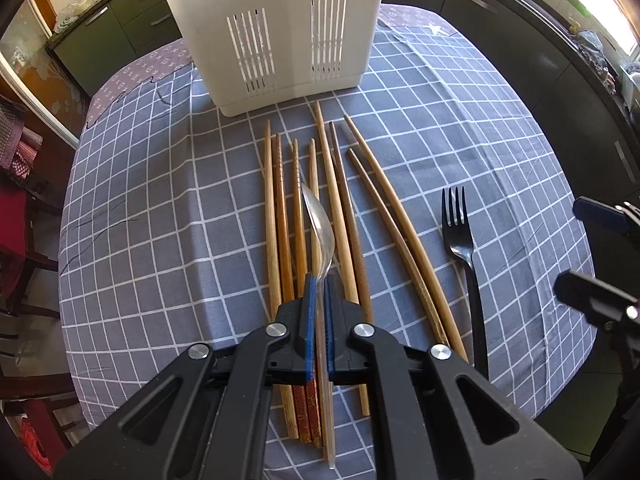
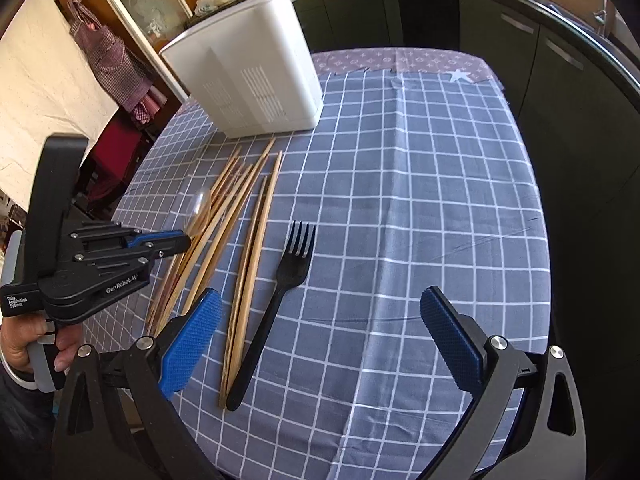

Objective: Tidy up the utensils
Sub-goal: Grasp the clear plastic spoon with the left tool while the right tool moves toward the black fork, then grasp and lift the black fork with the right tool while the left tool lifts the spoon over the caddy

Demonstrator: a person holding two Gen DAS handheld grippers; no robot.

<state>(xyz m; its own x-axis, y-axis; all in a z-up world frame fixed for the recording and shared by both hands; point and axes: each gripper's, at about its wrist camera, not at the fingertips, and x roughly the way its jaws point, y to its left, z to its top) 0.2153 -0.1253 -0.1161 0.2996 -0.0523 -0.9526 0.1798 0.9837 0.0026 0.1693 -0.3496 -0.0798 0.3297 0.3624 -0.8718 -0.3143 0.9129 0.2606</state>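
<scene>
My left gripper (image 1: 319, 280) is shut on a clear plastic spoon (image 1: 320, 224) and holds it above a row of several wooden chopsticks (image 1: 344, 208) on the checked tablecloth. A black plastic fork (image 1: 460, 240) lies to the right of the chopsticks. A white slotted utensil holder (image 1: 276, 28) stands upright at the far side. My right gripper (image 2: 320, 320) is open and empty, low over the near edge, with the fork (image 2: 280, 292) and chopsticks (image 2: 248, 248) just ahead and left. The left gripper (image 2: 182, 242) with the spoon (image 2: 198, 212) shows at the left there.
The table (image 2: 420, 200) has a grey-blue checked cloth. Dark kitchen cabinets (image 2: 560, 80) run behind and to the right. Chairs with red cushions (image 1: 16, 220) stand at the left edge. The holder (image 2: 256, 68) stands at the far left of the table.
</scene>
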